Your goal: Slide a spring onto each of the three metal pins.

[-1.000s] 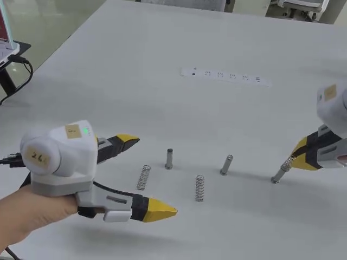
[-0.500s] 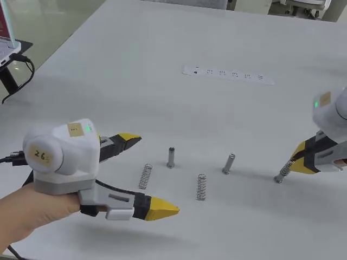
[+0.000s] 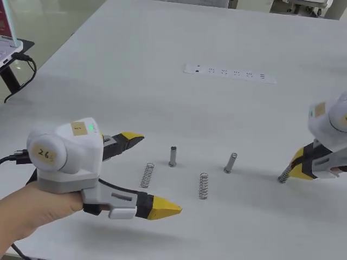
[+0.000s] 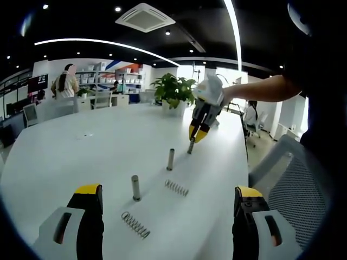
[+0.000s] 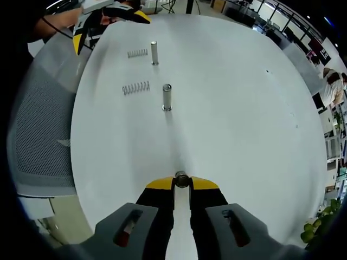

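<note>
Lower than a second ago, the right gripper (image 3: 297, 169) now hides more of the spring-wrapped, tilted steel pin (image 3: 284, 175) at the right end of the row, and less coil shows between its yellow tips and the table. All else keeps its place; the slight shift of the head view is the camera's. The left gripper (image 3: 160, 172), held in a hand (image 3: 30, 214), hovers as before, jaws spread wide with nothing between them.

Head view: two short upright steel pins, the left pin (image 3: 173, 156) and the middle pin (image 3: 230, 162), stand apart. A loose coil spring (image 3: 147, 175) lies near the left pin. A second loose spring (image 3: 203, 185) lies between the two pins, nearer the viewer.

Right gripper view: the jaws stand almost together, with the round metal end of the tilted pin pinched between the tips. Whether the pads bear on coil or on pin cannot be told.

Left gripper view: the right gripper points tips-down on the tilted pin, an arm behind it.

Surface: a broad matt white table (image 3: 162, 81) carrying a flat white power strip (image 3: 230, 73).

Room, left gripper view: an open office with a potted green plant (image 4: 174, 89), shelving, ceiling strip lights and a grey mesh chair (image 4: 287, 184).
</note>
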`<action>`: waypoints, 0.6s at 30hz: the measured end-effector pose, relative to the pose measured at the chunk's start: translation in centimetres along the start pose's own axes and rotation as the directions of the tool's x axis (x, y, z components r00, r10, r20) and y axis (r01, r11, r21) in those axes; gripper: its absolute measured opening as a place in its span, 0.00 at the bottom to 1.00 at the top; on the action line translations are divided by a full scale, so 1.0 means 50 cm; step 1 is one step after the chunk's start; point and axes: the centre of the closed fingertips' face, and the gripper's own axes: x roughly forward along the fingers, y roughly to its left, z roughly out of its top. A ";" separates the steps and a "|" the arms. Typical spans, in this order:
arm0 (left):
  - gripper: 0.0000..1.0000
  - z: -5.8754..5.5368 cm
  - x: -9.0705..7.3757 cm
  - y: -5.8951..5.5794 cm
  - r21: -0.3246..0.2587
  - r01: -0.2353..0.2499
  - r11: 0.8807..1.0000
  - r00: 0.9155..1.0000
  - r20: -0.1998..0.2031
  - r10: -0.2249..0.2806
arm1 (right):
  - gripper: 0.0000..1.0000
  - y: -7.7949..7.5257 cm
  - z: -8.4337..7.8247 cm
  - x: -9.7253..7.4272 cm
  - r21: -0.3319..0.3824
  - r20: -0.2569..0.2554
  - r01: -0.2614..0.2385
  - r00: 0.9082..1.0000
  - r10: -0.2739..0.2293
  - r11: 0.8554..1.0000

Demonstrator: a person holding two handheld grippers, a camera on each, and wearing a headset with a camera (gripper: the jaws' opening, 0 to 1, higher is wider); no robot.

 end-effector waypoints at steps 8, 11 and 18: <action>0.98 -0.001 -0.001 0.000 -0.002 -0.001 1.000 1.000 -0.002 0.001 | 0.08 -0.002 -0.002 0.004 0.004 0.005 -0.005 1.000 0.005 1.000; 0.98 -0.002 0.000 0.000 -0.001 0.000 1.000 1.000 -0.003 0.000 | 0.08 -0.002 -0.003 0.003 -0.007 0.000 -0.009 1.000 0.009 1.000; 0.98 -0.001 -0.002 0.001 -0.002 -0.001 1.000 1.000 -0.002 0.001 | 0.08 0.000 -0.001 0.002 -0.012 0.000 -0.018 1.000 0.018 1.000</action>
